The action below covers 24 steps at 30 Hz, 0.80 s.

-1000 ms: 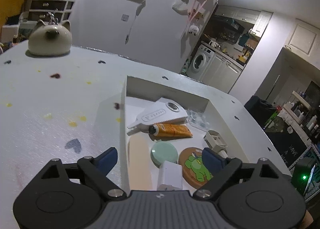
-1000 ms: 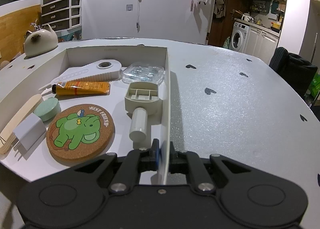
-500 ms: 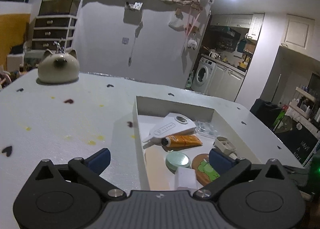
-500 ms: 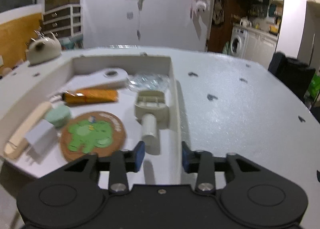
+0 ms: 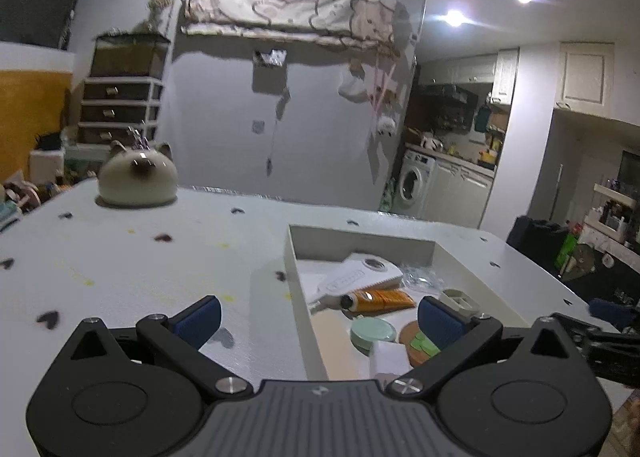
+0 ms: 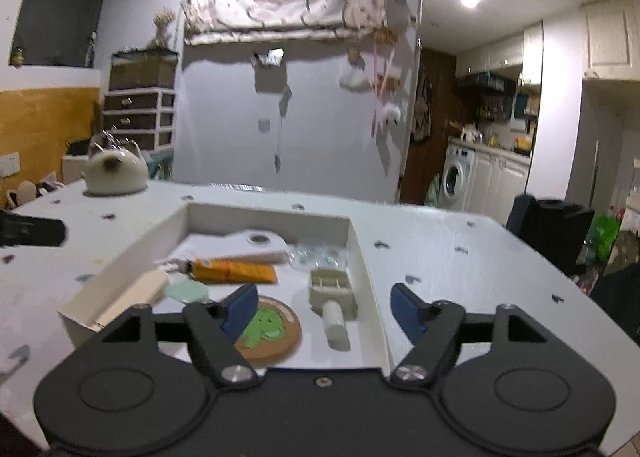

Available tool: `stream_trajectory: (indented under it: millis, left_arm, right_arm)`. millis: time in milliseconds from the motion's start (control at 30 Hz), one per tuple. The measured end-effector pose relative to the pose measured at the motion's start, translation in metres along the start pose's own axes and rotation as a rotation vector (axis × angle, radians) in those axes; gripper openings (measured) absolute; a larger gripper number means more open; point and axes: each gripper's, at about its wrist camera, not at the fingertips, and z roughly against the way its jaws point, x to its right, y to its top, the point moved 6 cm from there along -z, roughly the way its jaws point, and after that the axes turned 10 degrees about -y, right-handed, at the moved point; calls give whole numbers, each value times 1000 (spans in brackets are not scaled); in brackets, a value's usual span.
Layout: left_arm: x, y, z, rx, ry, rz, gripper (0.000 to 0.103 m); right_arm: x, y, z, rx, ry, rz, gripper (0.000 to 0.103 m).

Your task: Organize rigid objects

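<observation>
A white open box (image 5: 294, 281) (image 6: 366, 269) sits on the table. It holds an orange tube (image 5: 380, 300) (image 6: 236, 272), a white flat tool (image 5: 356, 275) (image 6: 256, 243), a mint round case (image 5: 373, 331) (image 6: 186, 291), a cork coaster with a green figure (image 5: 416, 341) (image 6: 272, 331), a beige brush-like piece (image 6: 332, 293) and a clear packet (image 6: 318, 255). My left gripper (image 5: 318, 317) is open and empty, above the box's left wall. My right gripper (image 6: 324, 309) is open and empty, above the box's near right part.
A cream cat-shaped pot (image 5: 138, 177) (image 6: 114, 173) stands at the table's far left. The white table (image 5: 120, 257) has heart marks and small stains. A dark chair (image 6: 552, 225) stands past the table's right edge. Drawers and a kitchen lie behind.
My right gripper let go of the box's right wall, opened wide and pulled back and up. My left gripper also rose and drew back; the box looks farther away in both views.
</observation>
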Motion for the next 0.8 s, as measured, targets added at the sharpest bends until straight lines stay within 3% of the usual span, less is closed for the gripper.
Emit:
stream_trajectory:
  millis: [233, 500, 800]
  left_arm:
    - [3, -3, 20, 29, 45, -49, 103]
    - [1, -13, 27, 2, 69, -66, 103]
    - [6, -26, 25, -37, 75, -96, 103]
  right_arm:
    - [-1, 4, 30, 43, -1, -37, 97]
    - [-6, 3, 46, 82, -34, -30, 103]
    - [-7, -1, 51, 85, -48, -60, 103]
